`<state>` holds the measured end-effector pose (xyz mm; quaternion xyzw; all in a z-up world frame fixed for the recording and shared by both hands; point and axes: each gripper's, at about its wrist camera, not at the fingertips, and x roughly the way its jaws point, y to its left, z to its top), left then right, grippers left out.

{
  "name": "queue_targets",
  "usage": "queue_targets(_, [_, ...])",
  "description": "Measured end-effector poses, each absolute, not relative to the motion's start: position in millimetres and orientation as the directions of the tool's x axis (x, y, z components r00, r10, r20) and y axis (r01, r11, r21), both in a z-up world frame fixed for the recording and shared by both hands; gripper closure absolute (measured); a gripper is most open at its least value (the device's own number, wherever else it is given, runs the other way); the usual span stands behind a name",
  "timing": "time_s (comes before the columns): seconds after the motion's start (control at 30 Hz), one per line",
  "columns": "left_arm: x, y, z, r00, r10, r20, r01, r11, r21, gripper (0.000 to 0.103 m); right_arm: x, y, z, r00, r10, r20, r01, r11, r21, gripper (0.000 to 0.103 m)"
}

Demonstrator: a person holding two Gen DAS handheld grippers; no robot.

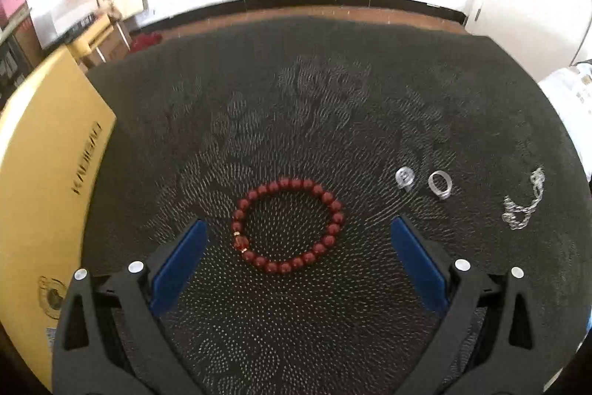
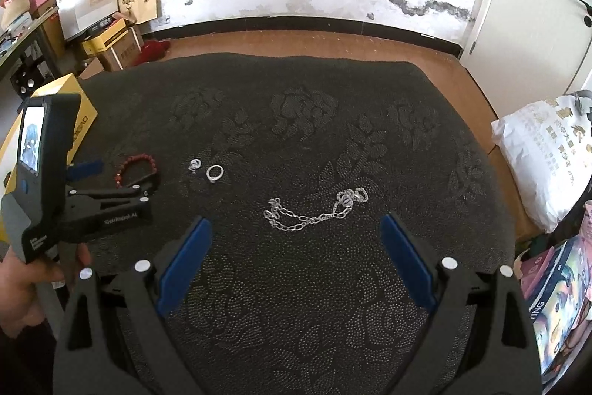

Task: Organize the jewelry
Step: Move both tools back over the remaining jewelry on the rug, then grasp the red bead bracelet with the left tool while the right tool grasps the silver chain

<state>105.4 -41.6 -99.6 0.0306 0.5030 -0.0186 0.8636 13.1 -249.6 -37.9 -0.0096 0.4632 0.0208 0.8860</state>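
Observation:
A red bead bracelet lies on the dark patterned cloth. My left gripper is open just above it, its blue fingers on either side. Two silver rings lie to its right, then a silver chain. In the right wrist view my right gripper is open just short of the silver chain. The rings and the bracelet lie further left, by the left gripper.
A yellow cardboard box stands at the cloth's left edge. Boxes and bags are stacked at the far left against the cracked white wall. A white sack and colourful boxes sit to the right. Wooden floor lies beyond the cloth.

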Motion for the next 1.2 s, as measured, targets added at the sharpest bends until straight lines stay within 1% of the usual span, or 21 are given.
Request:
queue_targets(0.1, [111, -35, -116, 0.459, 0.000, -0.889, 0.036, 0.999, 0.018, 0.006, 14, -251, -40, 0.572, 0.029, -0.820, -0.043, 0.999, 0.006, 0.013])
queue_targets(0.17, [111, -36, -116, 0.486, 0.010, -0.874, 0.039, 0.999, 0.033, 0.006, 15, -251, -41, 0.571, 0.027, -0.821, -0.042, 0.999, 0.004, 0.013])
queue_targets(0.33, [109, -35, -117, 0.489, 0.005, -0.872, 0.037, 0.999, 0.027, 0.008, 16, -255, -46, 0.558, 0.024, -0.830, -0.037, 0.999, 0.004, 0.013])
queue_targets(0.37, [108, -36, -116, 0.491, 0.004, -0.871, 0.039, 0.999, 0.026, 0.013, 16, -255, -47, 0.555, 0.022, -0.831, -0.036, 0.999, 0.003, 0.013])
queue_targets(0.4, [108, -37, -114, 0.496, -0.001, -0.868, 0.047, 0.999, 0.026, 0.021, 17, -256, -48, 0.553, 0.021, -0.833, -0.035, 0.999, 0.002, 0.013])
queue_targets(0.43, [107, -40, -113, 0.499, -0.001, -0.867, 0.057, 0.998, 0.031, 0.026, 16, -256, -49, 0.551, 0.022, -0.834, -0.034, 0.999, 0.004, 0.013])
queue_targets(0.5, [104, -45, -111, 0.502, -0.015, -0.865, 0.084, 0.996, 0.032, 0.042, 16, -256, -49, 0.550, 0.020, -0.835, -0.033, 0.999, 0.003, 0.013])
queue_targets(0.53, [103, -46, -110, 0.501, -0.015, -0.865, 0.087, 0.996, 0.033, 0.045, 16, -256, -49, 0.550, 0.018, -0.835, -0.033, 0.999, 0.000, 0.013])
queue_targets(0.57, [103, -47, -109, 0.499, -0.014, -0.866, 0.087, 0.996, 0.034, 0.052, 16, -256, -50, 0.550, 0.017, -0.835, -0.034, 0.999, -0.001, 0.013])
queue_targets(0.6, [103, -47, -108, 0.497, -0.009, -0.868, 0.084, 0.996, 0.037, 0.063, 16, -256, -50, 0.548, 0.016, -0.836, -0.033, 0.999, -0.003, 0.013])
queue_targets(0.63, [102, -46, -107, 0.496, -0.005, -0.868, 0.083, 0.996, 0.041, 0.068, 17, -256, -50, 0.546, 0.014, -0.838, -0.031, 1.000, -0.004, 0.013])
queue_targets(0.67, [102, -46, -107, 0.495, 0.002, -0.869, 0.085, 0.995, 0.050, 0.083, 17, -257, -51, 0.545, 0.015, -0.838, -0.029, 1.000, -0.001, 0.013])
queue_targets(0.7, [103, -45, -106, 0.493, 0.007, -0.870, 0.087, 0.995, 0.057, 0.086, 17, -258, -52, 0.544, 0.016, -0.839, -0.028, 1.000, 0.001, 0.013])
queue_targets(0.83, [101, -42, -104, 0.490, 0.008, -0.872, 0.088, 0.994, 0.059, 0.089, 19, -262, -57, 0.531, 0.011, -0.847, -0.019, 1.000, 0.001, 0.013])
queue_targets(0.87, [100, -40, -102, 0.493, 0.016, -0.870, 0.085, 0.994, 0.066, 0.095, 20, -263, -59, 0.525, 0.016, -0.851, -0.017, 1.000, 0.008, 0.013])
queue_targets(0.93, [98, -40, -94, 0.512, 0.040, -0.858, 0.077, 0.993, 0.092, 0.095, 24, -267, -67, 0.504, 0.027, -0.863, -0.007, 1.000, 0.028, 0.013])
queue_targets(1.2, [89, -37, -64, 0.561, 0.006, -0.828, 0.100, 0.992, 0.075, 0.095, 45, -277, -104, 0.436, 0.017, -0.900, 0.018, 0.999, 0.028, 0.013])
